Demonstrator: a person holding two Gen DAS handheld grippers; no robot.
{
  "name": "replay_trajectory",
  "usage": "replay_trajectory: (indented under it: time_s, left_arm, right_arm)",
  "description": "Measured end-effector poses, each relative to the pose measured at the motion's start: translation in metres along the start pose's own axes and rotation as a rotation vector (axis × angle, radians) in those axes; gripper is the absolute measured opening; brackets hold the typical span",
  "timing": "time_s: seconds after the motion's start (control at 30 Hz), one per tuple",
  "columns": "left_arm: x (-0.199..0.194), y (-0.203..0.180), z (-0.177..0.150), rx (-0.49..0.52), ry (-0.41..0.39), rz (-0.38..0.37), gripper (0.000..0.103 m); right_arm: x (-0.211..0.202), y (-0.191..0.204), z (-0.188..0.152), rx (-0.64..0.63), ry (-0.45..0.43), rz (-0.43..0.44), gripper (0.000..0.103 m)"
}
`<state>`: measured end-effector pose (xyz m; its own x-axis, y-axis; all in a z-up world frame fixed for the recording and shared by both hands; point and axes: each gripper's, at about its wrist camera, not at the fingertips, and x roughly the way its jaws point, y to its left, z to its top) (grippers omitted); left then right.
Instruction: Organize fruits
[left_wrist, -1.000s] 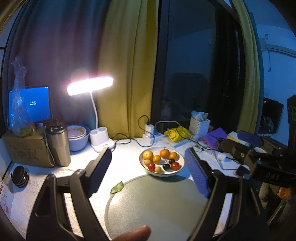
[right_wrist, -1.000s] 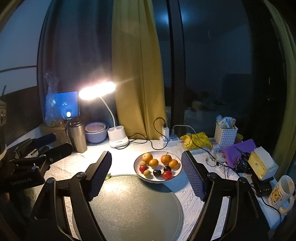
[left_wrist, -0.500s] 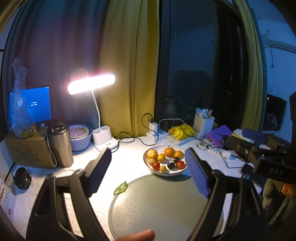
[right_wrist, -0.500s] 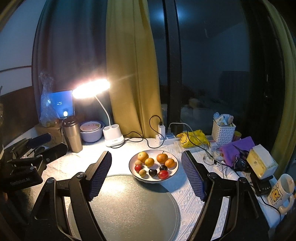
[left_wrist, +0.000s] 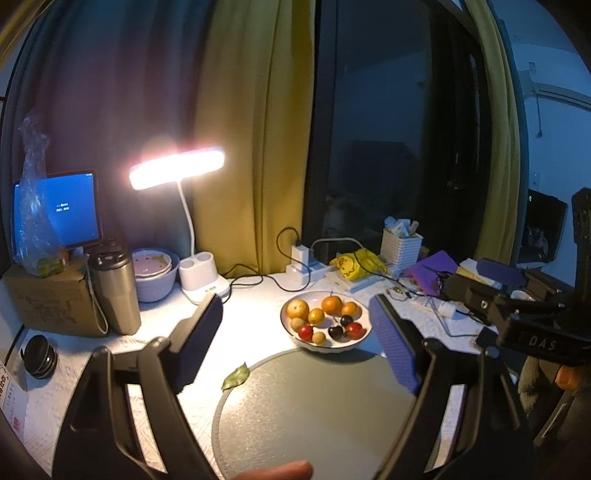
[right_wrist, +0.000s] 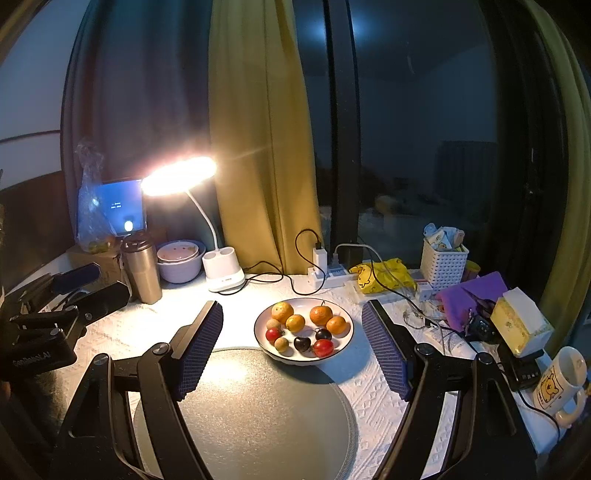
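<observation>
1. Dark window (right_wrist: 424, 155) behind the desk, night outside.
2. Mustard curtain (right_wrist: 258, 147) beside a grey curtain (right_wrist: 136, 110).
3. Lit desk lamp (right_wrist: 179, 175), glowing warm.
4. White textured tabletop (right_wrist: 118, 328), brightest near the lamp.
5. Blue screen (left_wrist: 62, 210) at far left.

Your left gripper (left_wrist: 295, 325) and right gripper (right_wrist: 293, 325) look alike: black angular arms with round pivot screws, each tipped by dark blue ribbed pads (right_wrist: 201, 349). White lettering marks their housings.

fruits (right_wrist: 303, 329): oranges, red tomatoes, dark cherries, perhaps longans | loose in white plate (right_wrist: 345, 338) | behind round mat (right_wrist: 258, 413)
</observation>
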<state>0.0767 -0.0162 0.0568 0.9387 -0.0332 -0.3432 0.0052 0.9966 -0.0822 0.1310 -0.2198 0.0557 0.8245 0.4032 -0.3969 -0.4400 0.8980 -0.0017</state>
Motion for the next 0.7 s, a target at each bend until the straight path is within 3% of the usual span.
replay_trajectory:
  time_s: [0.7]
  left_arm:
    - [0.0021, -0.0009, 0.0006, -0.002, 0.002, 0.001, 0.082]
  right_arm:
    - [0.0013, -0.0005, -0.0006, 0.000, 0.003, -0.001, 0.080]
